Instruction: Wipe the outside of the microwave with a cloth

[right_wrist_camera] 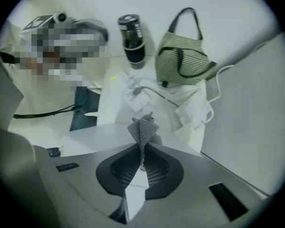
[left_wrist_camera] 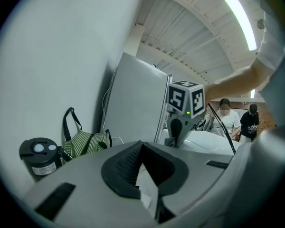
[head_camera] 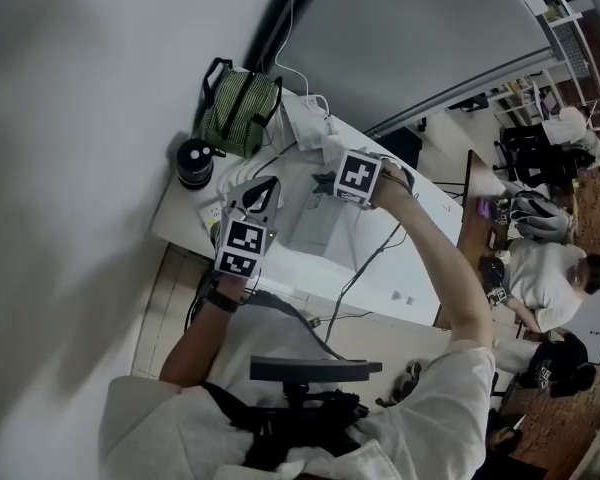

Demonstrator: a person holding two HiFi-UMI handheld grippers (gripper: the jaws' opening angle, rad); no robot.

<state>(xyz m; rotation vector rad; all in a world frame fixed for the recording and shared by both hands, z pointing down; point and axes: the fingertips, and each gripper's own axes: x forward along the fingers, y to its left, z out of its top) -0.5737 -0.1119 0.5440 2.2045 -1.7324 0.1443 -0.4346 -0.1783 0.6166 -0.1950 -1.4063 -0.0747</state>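
The white microwave (head_camera: 320, 230) stands on a white table (head_camera: 405, 288) against the wall. My right gripper (head_camera: 330, 180) hovers over the microwave's far top edge, shut on a small grey mesh cloth (right_wrist_camera: 143, 127) that sticks up from between its fingertips. In the right gripper view (right_wrist_camera: 143, 148) the microwave's white top (right_wrist_camera: 92, 139) lies just beneath the cloth. My left gripper (head_camera: 260, 193) is at the microwave's left side, its jaws meeting at the tips with nothing seen between them (left_wrist_camera: 141, 145). From the left gripper view I see the right gripper's marker cube (left_wrist_camera: 185, 99) above the microwave (left_wrist_camera: 206, 144).
A green striped bag (head_camera: 238, 108) and a black flask (head_camera: 193, 162) stand left of the microwave by the wall. White cables and an adapter (right_wrist_camera: 137, 90) lie behind it. A grey partition (left_wrist_camera: 135, 101) rises at the table's back. People sit at desks on the right (head_camera: 550, 273).
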